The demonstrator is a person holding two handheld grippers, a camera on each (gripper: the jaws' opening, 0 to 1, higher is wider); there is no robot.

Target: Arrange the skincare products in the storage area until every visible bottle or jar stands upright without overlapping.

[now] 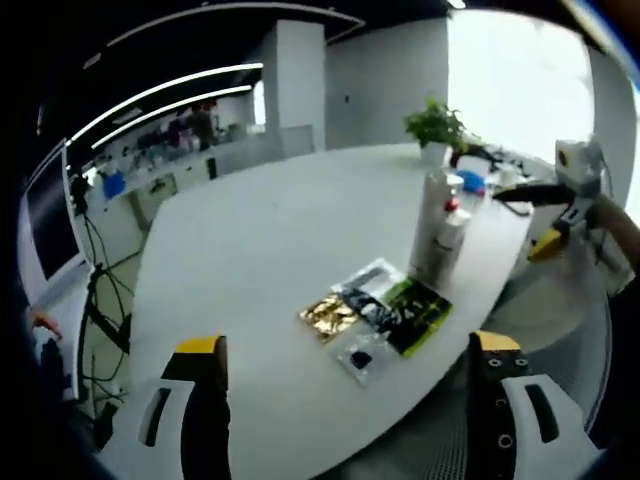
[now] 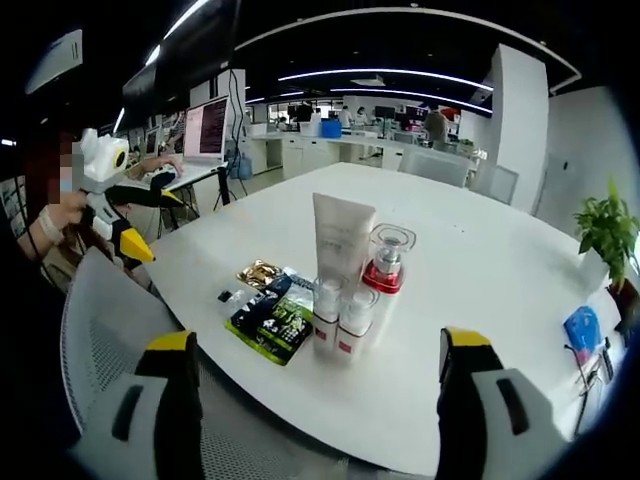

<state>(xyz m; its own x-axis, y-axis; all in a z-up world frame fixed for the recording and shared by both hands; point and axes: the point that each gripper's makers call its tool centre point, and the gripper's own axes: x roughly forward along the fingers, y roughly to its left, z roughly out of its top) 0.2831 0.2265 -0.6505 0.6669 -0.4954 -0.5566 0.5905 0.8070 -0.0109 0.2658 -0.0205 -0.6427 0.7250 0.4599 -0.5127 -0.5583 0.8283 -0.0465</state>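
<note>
Bottles [image 2: 340, 325] and tube [image 2: 341, 240] stand upright; both grippers' fingers spread, holding nothing.

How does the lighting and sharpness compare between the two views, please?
Left gripper view: a blown-out window glares at upper right, and the white tube and sachets look soft. Right gripper view: even ceiling light, crisper tube and red-collared bottle; fisheye bends both.

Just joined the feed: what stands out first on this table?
A cluster of upright skincare products: a tall white tube, a red-collared jar and two small white bottles near the white table's edge. Flat sachets lie beside them. Both grippers, left gripper and right gripper, hover open.
</note>
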